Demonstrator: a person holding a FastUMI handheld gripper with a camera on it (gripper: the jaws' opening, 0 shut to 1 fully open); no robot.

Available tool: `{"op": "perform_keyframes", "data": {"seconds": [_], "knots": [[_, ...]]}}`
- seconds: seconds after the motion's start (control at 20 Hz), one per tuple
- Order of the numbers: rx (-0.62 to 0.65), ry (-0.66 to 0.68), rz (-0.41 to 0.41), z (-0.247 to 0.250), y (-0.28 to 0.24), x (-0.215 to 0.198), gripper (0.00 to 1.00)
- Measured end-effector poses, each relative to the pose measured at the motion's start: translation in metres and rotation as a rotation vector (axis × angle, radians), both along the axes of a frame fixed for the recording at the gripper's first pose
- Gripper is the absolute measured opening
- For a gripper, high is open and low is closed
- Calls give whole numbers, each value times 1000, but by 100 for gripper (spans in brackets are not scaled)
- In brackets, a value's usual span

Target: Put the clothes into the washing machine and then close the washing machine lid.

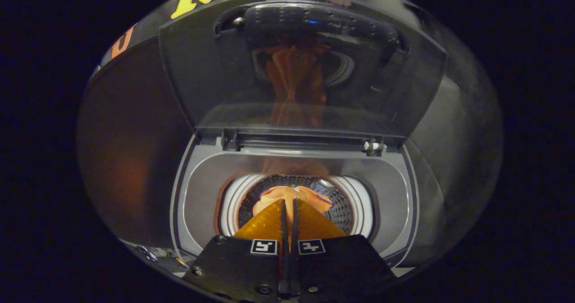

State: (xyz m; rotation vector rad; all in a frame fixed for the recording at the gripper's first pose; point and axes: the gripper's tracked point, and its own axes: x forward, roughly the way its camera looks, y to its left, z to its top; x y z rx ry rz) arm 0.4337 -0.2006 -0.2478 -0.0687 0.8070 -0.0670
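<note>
Gripper view: hand-held gripper [289,199], fingers clenched together, grasping orange clothes [287,194] above the drum [341,208] of the washing machine [296,168]. Lid [215,69] upright, open. Step: loading. Next, judged: lower, release, then close lid.

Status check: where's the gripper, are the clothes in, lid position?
Gripper fingers nearly together over the drum, grip unclear. Orange garment hangs just ahead, inside the drum. Lid upright, open. Nothing blocking the opening.

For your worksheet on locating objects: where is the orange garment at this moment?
In the gripper view, the orange garment hangs from the closed gripper over the drum of the washing machine, below the raised lid.
</note>
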Motion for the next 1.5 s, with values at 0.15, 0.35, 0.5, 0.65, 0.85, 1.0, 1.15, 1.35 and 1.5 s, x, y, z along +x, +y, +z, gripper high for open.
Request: {"op": "perform_keyframes", "data": {"seconds": [0.15, 0.35, 0.5, 0.65, 0.85, 1.0, 1.15, 1.35, 1.5], "knots": [[10, 30, -14, -17, 1, -2, 4], [6, 44, -13, -27, 2, -4, 4], [2, 46, -19, -26, 2, -6, 4], [-4, 49, -22, -28, 0, -7, 4], [33, 86, -3, -30, 3, -15, 75], [18, 48, 15, -15, 2, -16, 98], [39, 13, 9, 11, 3, -23, 98], [48, -50, -14, 60, 2, -35, 97], [57, -112, -21, 115, 8, -42, 96]]}}
